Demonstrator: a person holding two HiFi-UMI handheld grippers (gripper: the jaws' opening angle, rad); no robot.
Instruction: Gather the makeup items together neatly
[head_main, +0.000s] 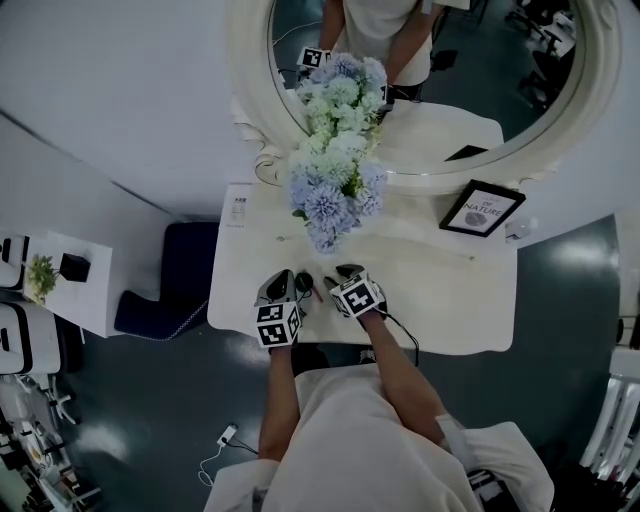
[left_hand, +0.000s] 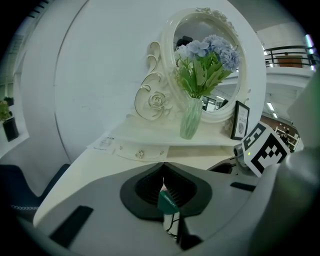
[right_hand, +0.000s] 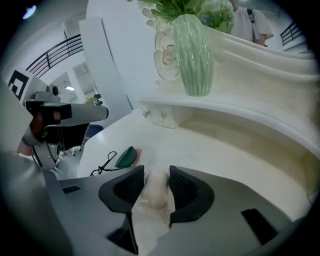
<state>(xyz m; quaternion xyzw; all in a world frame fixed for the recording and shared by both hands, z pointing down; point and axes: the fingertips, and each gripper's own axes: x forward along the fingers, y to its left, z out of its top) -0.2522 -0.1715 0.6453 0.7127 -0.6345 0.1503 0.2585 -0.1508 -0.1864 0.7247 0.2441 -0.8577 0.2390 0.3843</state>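
Makeup judged light, slippery and best gripped mid-body was clamped: green-capped tube (left_hand: 168, 201) in left gripper (left_hand: 164, 167), soft pale packet (right_hand: 156, 194) in right gripper (right_hand: 156, 171).

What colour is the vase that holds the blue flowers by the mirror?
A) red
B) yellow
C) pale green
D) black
C: the ribbed glass vase looks pale green in both tool views, and the blue flower bunch stands in it.
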